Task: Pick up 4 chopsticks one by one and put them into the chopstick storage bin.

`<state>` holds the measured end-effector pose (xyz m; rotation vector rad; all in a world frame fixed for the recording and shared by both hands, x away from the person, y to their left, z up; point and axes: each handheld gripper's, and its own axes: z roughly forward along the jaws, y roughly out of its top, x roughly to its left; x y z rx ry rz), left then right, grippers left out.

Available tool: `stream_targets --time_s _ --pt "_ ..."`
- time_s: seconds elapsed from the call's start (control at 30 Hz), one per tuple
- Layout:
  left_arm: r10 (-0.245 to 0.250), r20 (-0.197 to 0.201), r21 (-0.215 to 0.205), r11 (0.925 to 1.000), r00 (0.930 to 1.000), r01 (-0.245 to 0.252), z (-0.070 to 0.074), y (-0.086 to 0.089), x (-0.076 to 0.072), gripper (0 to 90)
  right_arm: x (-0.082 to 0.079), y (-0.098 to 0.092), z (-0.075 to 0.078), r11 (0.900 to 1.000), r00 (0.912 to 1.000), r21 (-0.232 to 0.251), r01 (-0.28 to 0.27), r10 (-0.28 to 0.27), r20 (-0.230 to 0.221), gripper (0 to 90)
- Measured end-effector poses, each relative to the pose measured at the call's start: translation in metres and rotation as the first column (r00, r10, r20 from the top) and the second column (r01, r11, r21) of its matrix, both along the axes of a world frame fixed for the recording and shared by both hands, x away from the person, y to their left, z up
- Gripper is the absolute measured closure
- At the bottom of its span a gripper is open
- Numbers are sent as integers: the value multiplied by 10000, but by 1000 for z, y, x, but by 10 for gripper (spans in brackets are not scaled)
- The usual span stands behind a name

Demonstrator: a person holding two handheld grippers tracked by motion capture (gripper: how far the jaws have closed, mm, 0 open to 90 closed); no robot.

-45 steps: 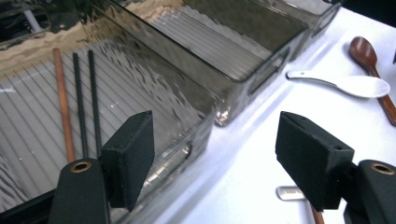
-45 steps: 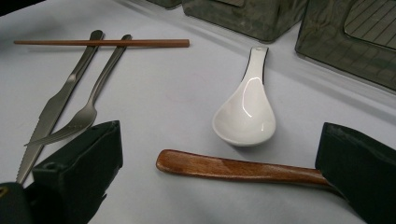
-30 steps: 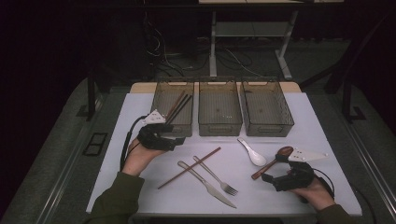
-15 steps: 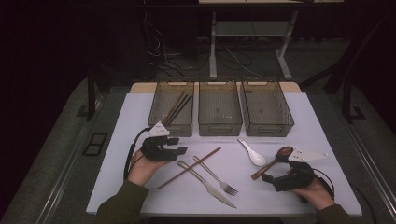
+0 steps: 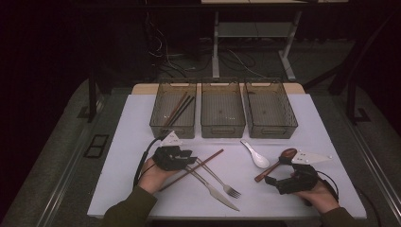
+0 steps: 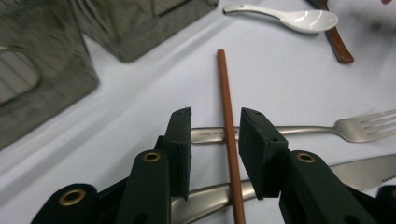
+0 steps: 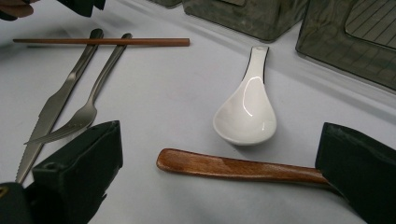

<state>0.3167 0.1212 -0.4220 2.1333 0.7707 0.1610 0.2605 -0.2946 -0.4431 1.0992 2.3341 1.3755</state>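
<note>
White table (image 5: 118, 156) in a dark room: we reach our left gripper (image 6: 215, 140) down over a brown chopstick (image 6: 229, 130).

Our left jaws have just been closing; the chopstick runs between them, lying across a fork (image 6: 327, 130) and a knife (image 6: 364, 165), with gaps still showing at both pads. Our right gripper (image 7: 219, 172) rests wide apart, a wooden spoon (image 7: 238, 167) lying between its jaws and a white spoon (image 7: 247, 112) just beyond.
</note>
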Motion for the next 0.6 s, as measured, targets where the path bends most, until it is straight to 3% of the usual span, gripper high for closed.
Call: stream_targets --time_s 0.6 --pt "-471 -583 453 9977 9972 498 -13 -13 2 692 0 0 0 10000 10000 -12 -22 22 -9 5"
